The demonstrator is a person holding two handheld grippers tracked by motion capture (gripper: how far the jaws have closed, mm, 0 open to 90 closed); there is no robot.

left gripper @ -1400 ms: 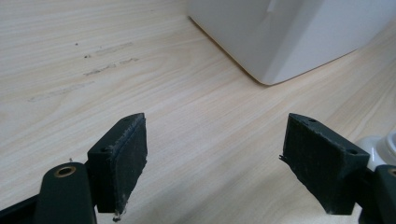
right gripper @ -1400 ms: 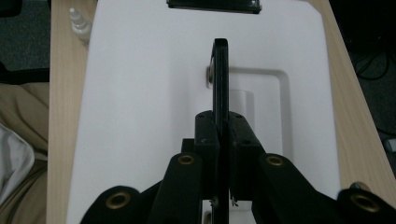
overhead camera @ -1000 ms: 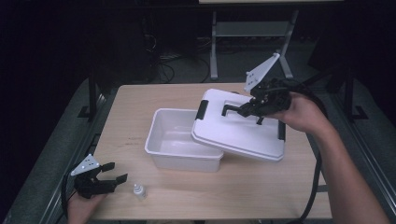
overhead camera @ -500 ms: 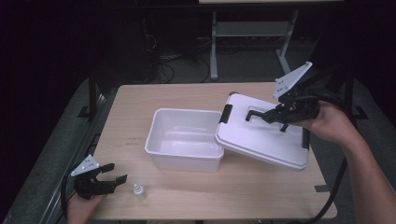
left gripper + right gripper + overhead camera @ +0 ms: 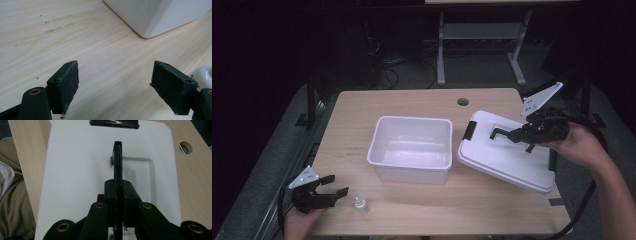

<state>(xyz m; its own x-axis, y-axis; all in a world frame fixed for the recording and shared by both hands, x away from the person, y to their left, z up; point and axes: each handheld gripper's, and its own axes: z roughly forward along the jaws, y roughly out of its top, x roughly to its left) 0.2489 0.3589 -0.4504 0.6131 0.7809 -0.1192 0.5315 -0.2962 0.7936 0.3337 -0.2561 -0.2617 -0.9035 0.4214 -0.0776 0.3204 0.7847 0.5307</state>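
An open white plastic bin (image 5: 411, 147) stands at the middle of the wooden table (image 5: 362, 107). Its white lid (image 5: 507, 152) with black latches is held tilted at the right of the bin, over the table's right side. My right gripper (image 5: 518, 135) is shut on the lid's black handle (image 5: 117, 157), which runs upright between the jaws in the right gripper view. My left gripper (image 5: 337, 185) is open low at the table's front left corner. A small clear bottle with a white cap (image 5: 360, 204) stands just right of it; the cap (image 5: 203, 75) peeks past the right jaw.
The bin's corner (image 5: 160, 17) lies ahead of the left gripper. A round cable hole (image 5: 463, 102) sits at the table's far edge. A metal desk frame (image 5: 482, 35) and cables lie on the floor beyond. Bare wood lies in front of the bin.
My right gripper has carried the lid to the right, off the bin's right rim, and lower toward the table. The left gripper has stayed put.
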